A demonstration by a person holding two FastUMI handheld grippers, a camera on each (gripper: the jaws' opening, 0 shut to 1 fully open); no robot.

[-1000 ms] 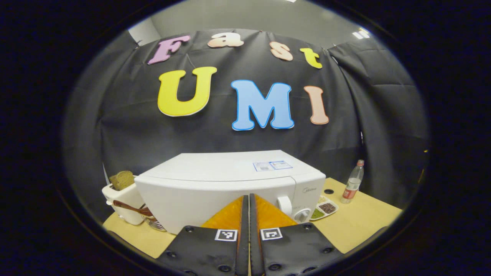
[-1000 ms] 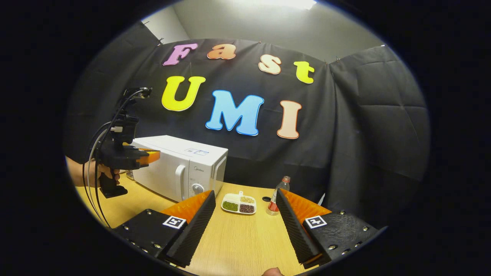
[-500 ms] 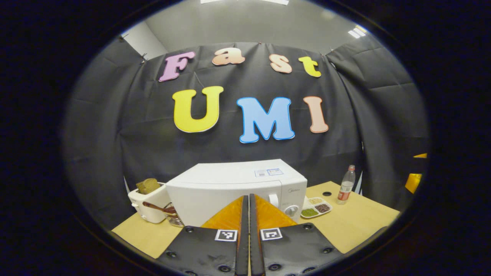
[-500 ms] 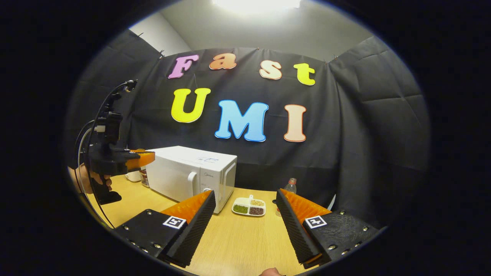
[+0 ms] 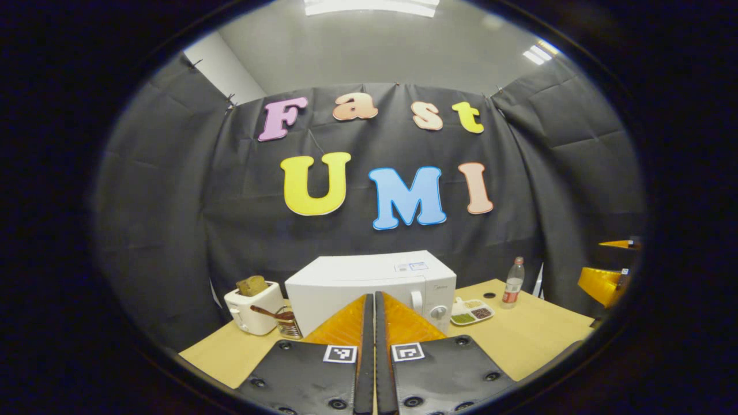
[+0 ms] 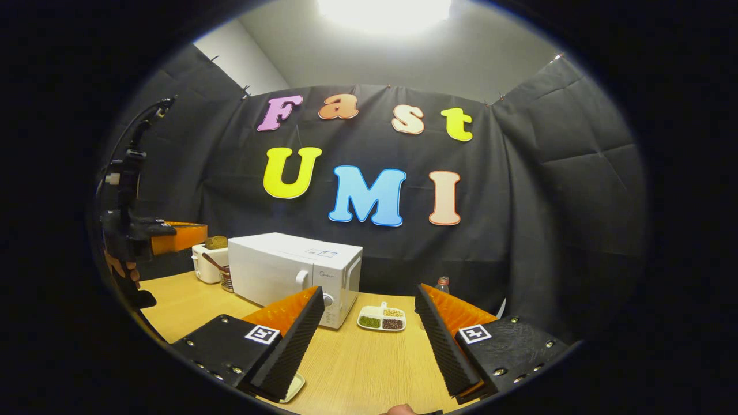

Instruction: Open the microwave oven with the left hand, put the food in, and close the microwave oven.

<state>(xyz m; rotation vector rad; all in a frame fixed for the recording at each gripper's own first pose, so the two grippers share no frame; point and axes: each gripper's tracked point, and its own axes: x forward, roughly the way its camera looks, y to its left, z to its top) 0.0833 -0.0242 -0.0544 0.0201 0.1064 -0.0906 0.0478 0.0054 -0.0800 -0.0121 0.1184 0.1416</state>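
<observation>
The white microwave point(image 5: 357, 282) stands on the wooden table point(image 5: 530, 328) with its door closed; its handle point(image 5: 416, 301) and dial are on the right side. My left gripper point(image 5: 371, 297) is shut with nothing in it, well back from the microwave front. The right gripper view has it at the far left point(image 6: 173, 236), held by a hand point(image 6: 121, 265). My right gripper point(image 6: 369, 288) is open and empty above the table. A white divided dish of beans and grains point(image 6: 381, 318) lies just right of the microwave point(image 6: 288, 268). A pale plate rim point(image 6: 294, 387) peeks out under my right gripper's left finger.
A white toaster point(image 5: 253, 308) holding bread and a glass jar with a brown spoon point(image 5: 286, 324) stand left of the microwave. A plastic bottle with a red label point(image 5: 512, 282) is at the back right, near a small hole in the tabletop.
Both grippers have drawn back from the microwave, which now looks smaller and farther. In the right gripper view the left gripper has slid toward the left edge. Neither gripper's jaws changed.
</observation>
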